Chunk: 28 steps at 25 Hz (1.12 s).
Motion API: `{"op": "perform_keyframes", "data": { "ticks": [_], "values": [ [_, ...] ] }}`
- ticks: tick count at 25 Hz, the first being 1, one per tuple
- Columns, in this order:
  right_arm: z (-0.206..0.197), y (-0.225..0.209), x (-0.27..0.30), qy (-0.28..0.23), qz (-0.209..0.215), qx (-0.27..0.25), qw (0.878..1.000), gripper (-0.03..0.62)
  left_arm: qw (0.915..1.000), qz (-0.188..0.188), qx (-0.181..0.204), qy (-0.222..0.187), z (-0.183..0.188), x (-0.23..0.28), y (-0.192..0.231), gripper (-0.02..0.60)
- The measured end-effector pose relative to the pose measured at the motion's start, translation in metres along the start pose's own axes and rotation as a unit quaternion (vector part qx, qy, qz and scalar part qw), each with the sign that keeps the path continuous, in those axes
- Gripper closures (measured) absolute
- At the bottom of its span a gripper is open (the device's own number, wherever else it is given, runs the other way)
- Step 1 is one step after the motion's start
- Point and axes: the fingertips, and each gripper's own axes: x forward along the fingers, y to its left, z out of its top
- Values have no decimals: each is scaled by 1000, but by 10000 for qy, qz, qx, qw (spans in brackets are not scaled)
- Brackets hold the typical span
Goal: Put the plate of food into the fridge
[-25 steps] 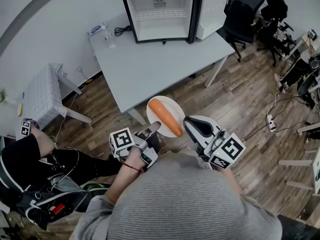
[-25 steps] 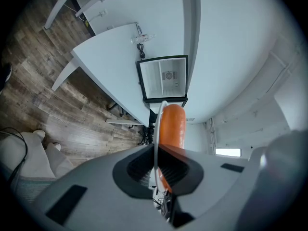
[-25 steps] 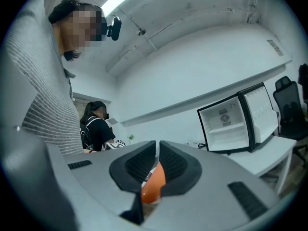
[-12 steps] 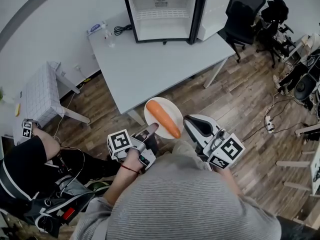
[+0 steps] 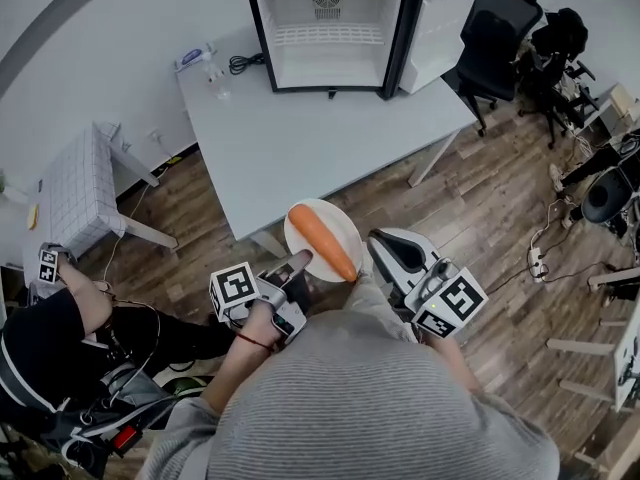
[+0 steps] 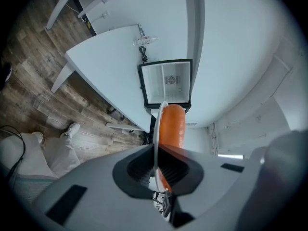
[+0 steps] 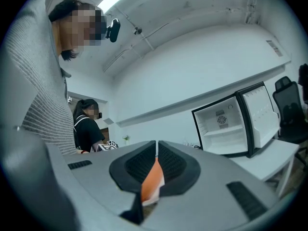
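While I stand just short of the near corner of the grey table (image 5: 300,128), here is the scene from left to right. At the far left another person (image 5: 45,333) sits low by a small white side table (image 5: 75,193), and a strip of wood floor (image 5: 190,208) separates them from the big table's left edge. My left claw (image 5: 300,261) is pinched tight on the plate's near-left rim. From its own view the rim runs as a thin white line straight up between the pads. The plate (image 5: 343,226) hangs level in the air over the floor, right at the table's near edge and not resting on it, with the long orange carrot (image 5: 322,242) lying slantwise across it. Beyond it the tabletop is wide and bare up to the fridge (image 5: 325,28) at the far edge. The fridge faces me, and its door (image 5: 438,30) is swung out to the right. My right claw (image 5: 373,246) meets the plate's right rim, its jaws drawn together on it, with a sliver of orange and white showing in the slit. Further right the floor lies open past the table leg. A black chair (image 5: 495,38) stands off the table's far-right corner, and cables clutter the right margin.
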Motion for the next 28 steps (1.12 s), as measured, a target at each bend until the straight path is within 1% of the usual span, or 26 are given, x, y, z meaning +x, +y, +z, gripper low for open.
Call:
{"op": "perform_keyframes", "data": {
  "ticks": [5,10,13,20,24,28],
  "values": [
    [9,-29,19,1,131,-198,9997,579,9999,62,0,-85,21,22,-4,557],
    [5,-62,27,54,94,-42,9999,579,9998,16,-145,-124,35,51,-9,557],
    [7,-84,31,72,73,-10,9999,579,9998,96,-98,-113,46,71,-10,555],
    [23,-140,49,13,95,-18,10000,579,9998,20,-145,-154,67,119,-29,555],
    [37,-168,63,13,224,-16,9997,579,9995,101,-104,-290,85,140,-40,557],
    [50,-196,74,38,410,-46,9991,578,9989,54,-155,-435,97,165,-59,555]
  ]
}}
